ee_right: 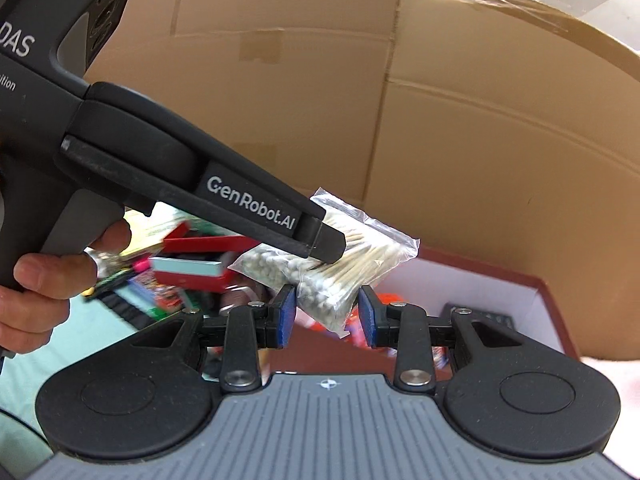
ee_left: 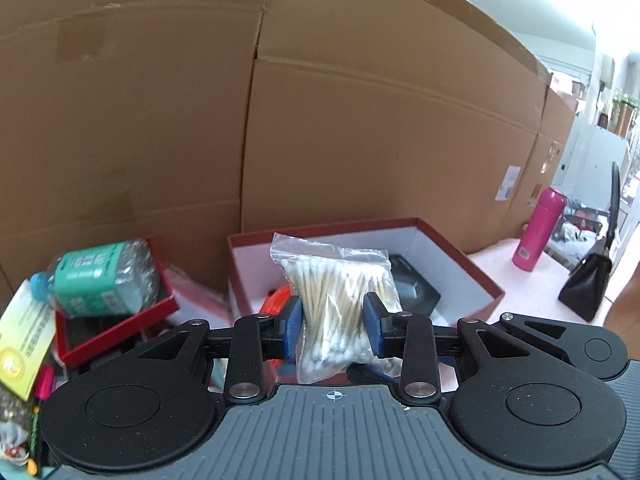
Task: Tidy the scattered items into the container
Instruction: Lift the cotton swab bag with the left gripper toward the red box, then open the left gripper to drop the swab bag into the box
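While my left gripper (ee_left: 333, 322) pinches the clear bag of cotton swabs (ee_left: 338, 300) between its blue pads, the bag hangs in the air just in front of the red box (ee_left: 452, 248), whose white inside already holds a black item (ee_left: 412, 284) and something orange (ee_left: 276, 300). From my right wrist view I see the same bag (ee_right: 352, 256) clamped at the tip of the left gripper (ee_right: 324, 246), which reaches in from the upper left with my left hand (ee_right: 44, 276) wrapped round its grip. My right gripper (ee_right: 327, 316) sits just below and in front of that bag, its blue pads held a little apart; the lower corner of the plastic droops between them (I cannot tell whether either pad touches it), so I would not call it a grip. The red box (ee_right: 536, 300) lies beyond, to the right, against a wall of big cardboard cartons (ee_left: 360, 120). To the left of the box is a jumble: a smaller red tray (ee_left: 120, 328) with a green-labelled plastic bottle (ee_left: 96, 280) lying tilted on it, and a yellow card (ee_left: 24, 344) at the picture's edge. Far off to the right on the pale table (ee_left: 512, 280) stand a pink flask (ee_left: 538, 236) and a black handbag (ee_left: 588, 280), well apart from the box.
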